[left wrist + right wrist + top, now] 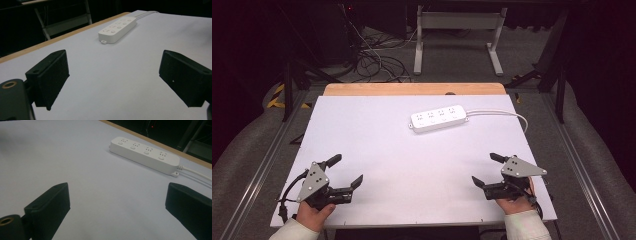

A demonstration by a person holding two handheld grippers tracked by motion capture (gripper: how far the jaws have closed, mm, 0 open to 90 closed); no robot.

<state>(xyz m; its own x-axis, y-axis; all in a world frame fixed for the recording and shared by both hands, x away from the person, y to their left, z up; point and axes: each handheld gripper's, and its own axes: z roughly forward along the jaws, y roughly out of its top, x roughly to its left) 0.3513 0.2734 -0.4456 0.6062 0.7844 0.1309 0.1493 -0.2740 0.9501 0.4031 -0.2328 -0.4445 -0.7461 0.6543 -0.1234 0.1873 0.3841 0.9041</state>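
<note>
- Power strip (438, 119) lay flat on the white table top (377, 150), towards the far edge and slightly right of centre, its four sockets facing up; that left every socket free to approach from above.
- Its white cable (502, 114) ran off to the right and curved towards the table's right edge, so the lead kept out of the open space between the strip and the person.
- The strip sat at a slight angle to the wooden strip (412, 89) showing along the far edge of the table, well apart from both grippers.
- The left gripper (346, 172) rested at the near left corner of the table with its jaws spread wide and nothing between them; the left gripper view looked across bare table straight at the strip's near end, which suggested a ready pose aimed at it.
- The right gripper (488, 170) sat at the near right, likewise gaping and empty, its jaws turned inwards.
- Both hands were held low near the table top and well apart from each other, probably a start stance that left either free to reach first.
- No plug or other item lay on the table beside the strip.
</note>
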